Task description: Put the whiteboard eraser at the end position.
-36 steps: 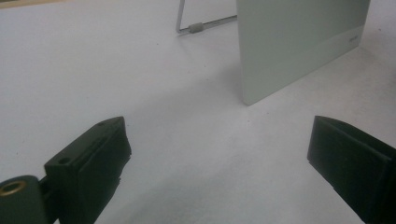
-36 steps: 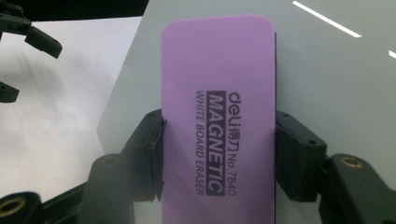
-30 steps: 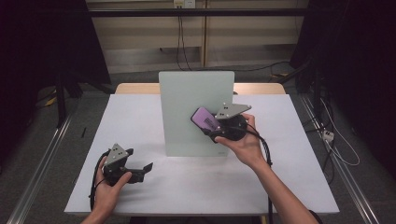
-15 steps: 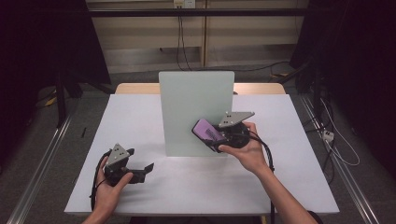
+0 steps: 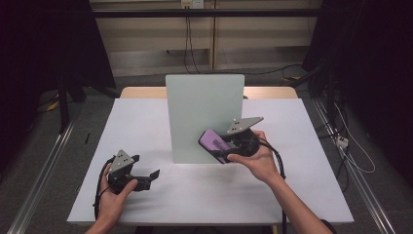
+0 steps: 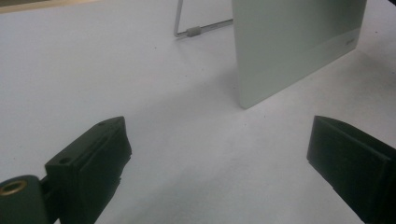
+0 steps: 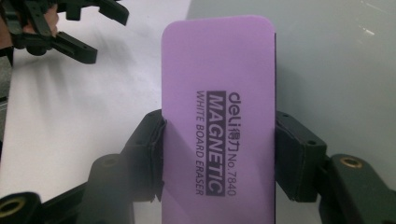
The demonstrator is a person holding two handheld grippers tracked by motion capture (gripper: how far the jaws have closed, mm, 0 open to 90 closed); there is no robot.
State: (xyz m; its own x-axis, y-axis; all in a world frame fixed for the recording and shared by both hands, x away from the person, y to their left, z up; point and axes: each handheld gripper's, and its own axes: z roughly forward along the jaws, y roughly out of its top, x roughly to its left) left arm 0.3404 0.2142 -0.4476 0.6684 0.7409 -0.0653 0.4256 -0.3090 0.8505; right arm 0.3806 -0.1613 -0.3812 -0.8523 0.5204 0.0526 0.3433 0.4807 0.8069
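A pale green-white board (image 5: 204, 117) stands upright on a wire stand in the middle of the white table (image 5: 146, 117). My right gripper (image 5: 219, 146) is shut on a purple magnetic whiteboard eraser (image 5: 214, 141), held against the board's lower right face. In the right gripper view the eraser (image 7: 219, 116) is clamped by its long sides between the jaws, with the board (image 7: 327, 56) right behind it. My left gripper (image 5: 146, 179) rests open near the table's front left. In its own view the gripper (image 6: 219, 163) has nothing between its jaws and the board (image 6: 289, 42) stands ahead.
The board's wire stand (image 6: 196, 28) reaches out behind it. Table edges lie close to the left hand at the front. Floor rails and cables run along both sides of the table, and dark curtains hang at left and right.
The right gripper has carried the eraser down and slightly right along the board's face, from mid-height to near its bottom edge. The left gripper has stayed put.
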